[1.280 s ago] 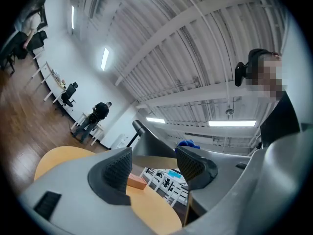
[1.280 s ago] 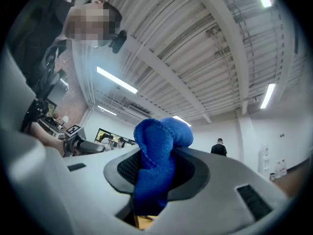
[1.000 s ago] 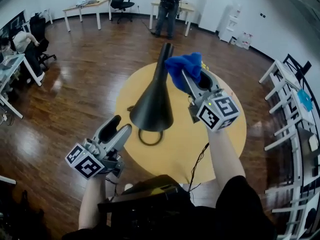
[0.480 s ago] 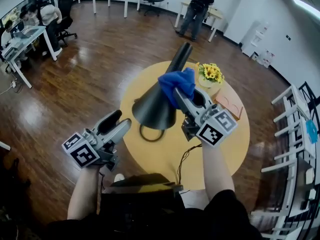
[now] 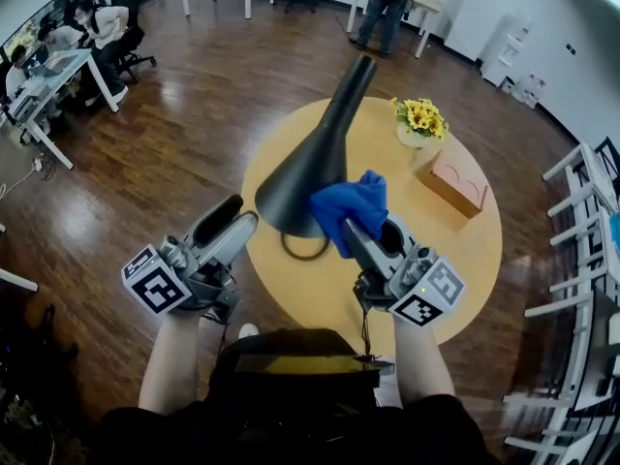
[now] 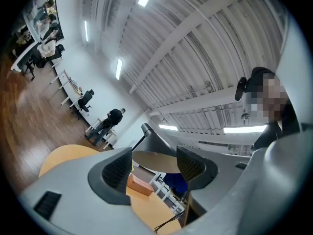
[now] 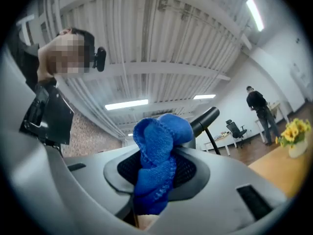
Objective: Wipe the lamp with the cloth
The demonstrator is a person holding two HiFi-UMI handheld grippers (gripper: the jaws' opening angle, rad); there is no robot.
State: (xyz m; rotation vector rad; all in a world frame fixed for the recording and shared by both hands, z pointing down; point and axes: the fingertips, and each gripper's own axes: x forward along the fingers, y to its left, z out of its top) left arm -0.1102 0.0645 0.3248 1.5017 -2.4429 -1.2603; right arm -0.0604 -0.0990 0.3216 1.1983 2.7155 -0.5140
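Right gripper [image 5: 358, 242] fingers clamped on blue cloth [image 5: 351, 209], which sits at the near rim of the black lamp [image 5: 308, 168] shade on the round counter [image 5: 465, 260]. Left gripper [image 5: 236, 223] fingers apart, empty. Likely best: press lightly, sweep along the shade.
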